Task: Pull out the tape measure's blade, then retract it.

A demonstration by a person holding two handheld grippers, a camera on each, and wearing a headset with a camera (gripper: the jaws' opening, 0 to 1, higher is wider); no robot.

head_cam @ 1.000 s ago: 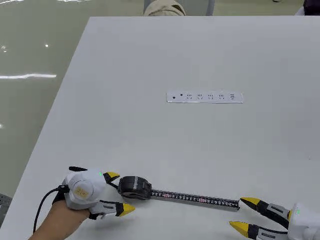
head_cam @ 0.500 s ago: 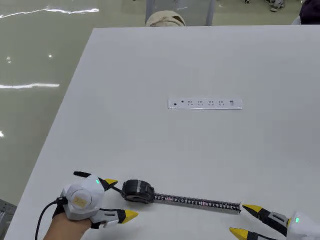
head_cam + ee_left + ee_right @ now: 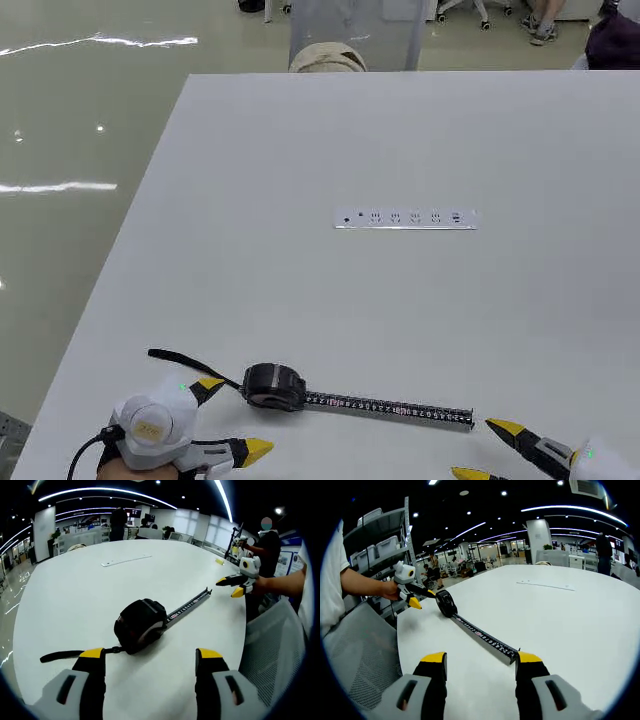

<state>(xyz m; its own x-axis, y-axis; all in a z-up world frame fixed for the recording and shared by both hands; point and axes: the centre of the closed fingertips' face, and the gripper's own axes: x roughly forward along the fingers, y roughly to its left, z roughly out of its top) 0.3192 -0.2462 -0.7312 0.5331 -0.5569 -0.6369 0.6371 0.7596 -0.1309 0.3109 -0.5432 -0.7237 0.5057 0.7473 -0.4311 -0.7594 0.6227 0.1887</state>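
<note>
The black tape measure [image 3: 273, 386] lies near the table's front edge, its blade [image 3: 390, 409] drawn out flat to the right. A black wrist strap [image 3: 185, 361] trails off to its left. My left gripper [image 3: 232, 417] is open just left of the case and not touching it. In the left gripper view the case [image 3: 141, 625] sits just beyond my open left gripper [image 3: 150, 655]. My right gripper [image 3: 483, 450] is open just short of the blade's end. In the right gripper view the blade's tip [image 3: 511, 654] lies beside the right finger of that gripper [image 3: 480, 657].
A white power strip [image 3: 405, 219] lies flat at the table's middle. The white table [image 3: 300, 180] has its left edge near the left gripper, with glossy floor beyond. A chair [image 3: 327, 55] stands at the far end. People stand in the background [image 3: 265, 537].
Both grippers have drawn back a little toward me from the tape measure. Case and blade lie as before; the head camera has tilted, shifting the picture.
</note>
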